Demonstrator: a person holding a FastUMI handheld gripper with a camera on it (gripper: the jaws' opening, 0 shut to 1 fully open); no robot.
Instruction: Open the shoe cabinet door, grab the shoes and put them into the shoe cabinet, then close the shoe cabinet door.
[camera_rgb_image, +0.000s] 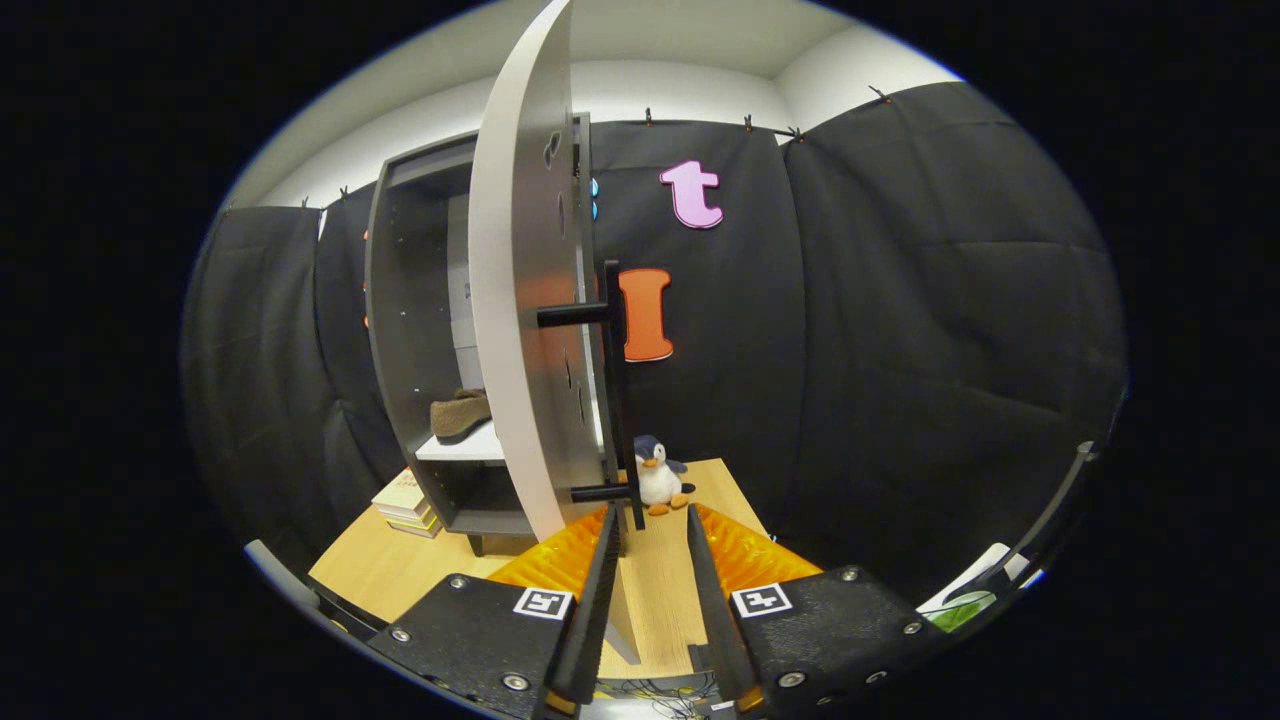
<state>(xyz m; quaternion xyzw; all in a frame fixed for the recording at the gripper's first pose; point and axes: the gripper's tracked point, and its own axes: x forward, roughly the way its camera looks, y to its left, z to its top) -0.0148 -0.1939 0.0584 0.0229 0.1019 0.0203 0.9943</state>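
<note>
A booth lined with black cloth (900, 330) is seen, with a pale wall and ceiling visible above the cloth in the upper part of the frame. A light wooden table (400, 570) occupies the lower centre.

The shoe cabinet (405, 330) is located left of centre, standing on the table. Its door (515, 300) is swung open and is presented nearly edge-on, running from the top of the frame down to the table. A long black bar handle (618, 400) is mounted on the door by two short posts and stands upright just right of the door edge.

One brown shoe (460, 415) is placed inside the cabinet on a white shelf (465, 447), left of the open door. A stack of books (405, 505) is positioned on the table beside the lower left corner of the cabinet. A toy penguin (658, 475) is set on the table just right of the handle, beyond the fingers.

The gripper (650, 525) is shown at the bottom centre of the frame. The jaws are parted by a moderate gap, and nothing is clamped between them. The lower end of the handle lies at the tip of the left finger (600, 570); whether contact is made cannot be determined. The right finger (705, 570) is clear of the handle.
</note>
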